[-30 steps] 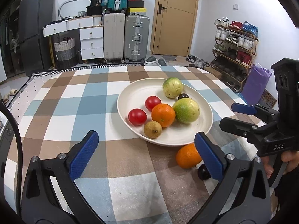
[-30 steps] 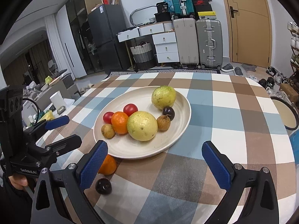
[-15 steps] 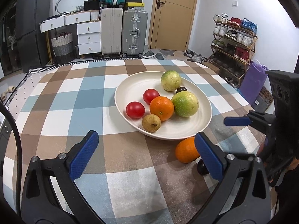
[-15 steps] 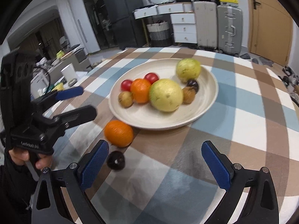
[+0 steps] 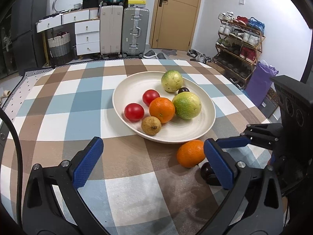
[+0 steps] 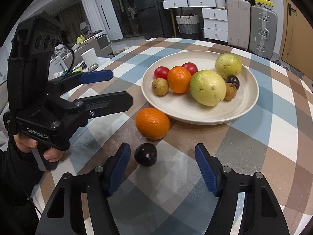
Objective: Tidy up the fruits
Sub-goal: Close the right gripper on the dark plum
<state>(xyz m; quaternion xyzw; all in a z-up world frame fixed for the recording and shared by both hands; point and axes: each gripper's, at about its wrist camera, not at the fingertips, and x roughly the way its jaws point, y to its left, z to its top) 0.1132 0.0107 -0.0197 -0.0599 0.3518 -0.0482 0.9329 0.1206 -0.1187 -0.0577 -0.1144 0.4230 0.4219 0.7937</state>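
A white plate (image 5: 125, 90) (image 6: 187, 110) on the checked tablecloth holds two green guavas, an orange, two tomatoes and small brown and dark fruits. In front of the plate lie a loose orange (image 5: 190, 153) (image 6: 152, 123) and a dark plum (image 5: 205, 171) (image 6: 145, 154). My right gripper (image 6: 162, 162) points down at the plum. Its jaws are closing, with the plum between them close to the left pad and no pad pressing on it. One of its blue fingers (image 5: 232, 142) shows beside the orange. My left gripper (image 5: 154, 152) (image 6: 117, 88) hovers open over bare cloth, with nothing between its fingers.
A person's hand (image 6: 39, 148) holds the left gripper at the table's left edge. Beyond the table stand suitcases (image 5: 135, 31), white drawers (image 5: 87, 35), a door (image 5: 176, 13) and a shoe rack (image 5: 238, 41). A white cup (image 6: 89, 55) sits on a side table.
My right gripper has dropped and swung toward the loose orange and plum, and its jaws have narrowed around the plum. The left gripper has stayed where it was.
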